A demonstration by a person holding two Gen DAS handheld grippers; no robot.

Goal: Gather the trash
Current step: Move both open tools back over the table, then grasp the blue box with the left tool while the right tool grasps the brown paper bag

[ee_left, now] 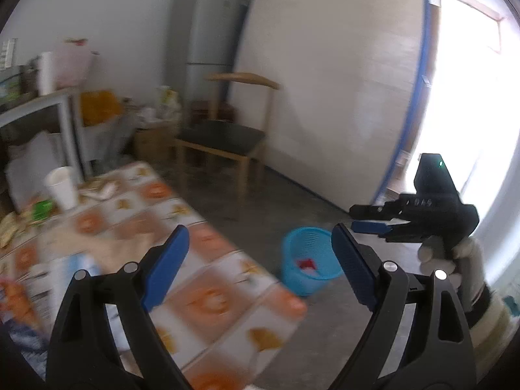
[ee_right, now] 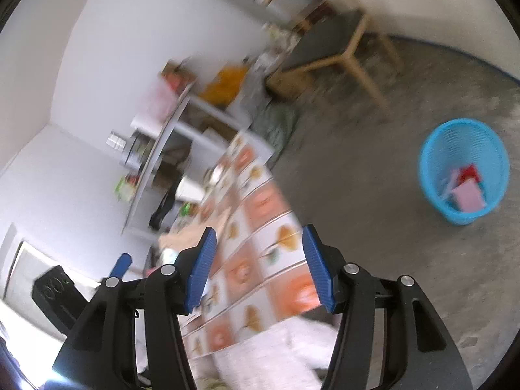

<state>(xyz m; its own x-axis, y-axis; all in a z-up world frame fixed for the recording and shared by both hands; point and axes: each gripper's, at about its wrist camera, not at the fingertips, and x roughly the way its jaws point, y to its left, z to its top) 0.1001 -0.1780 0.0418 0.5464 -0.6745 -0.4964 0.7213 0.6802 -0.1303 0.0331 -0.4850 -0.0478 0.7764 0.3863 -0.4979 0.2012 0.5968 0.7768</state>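
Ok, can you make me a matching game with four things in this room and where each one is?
Things:
1. blue basket
2. white cup
3. wooden chair
4. grey fridge

Places:
A. by the wall, behind the chair
B. on the floor, with red and pink scraps inside
C. on the patterned table, at its far end
D. on the floor past the table, in front of the big leaning board

Pairs: 1-B, 2-C, 3-D, 4-A
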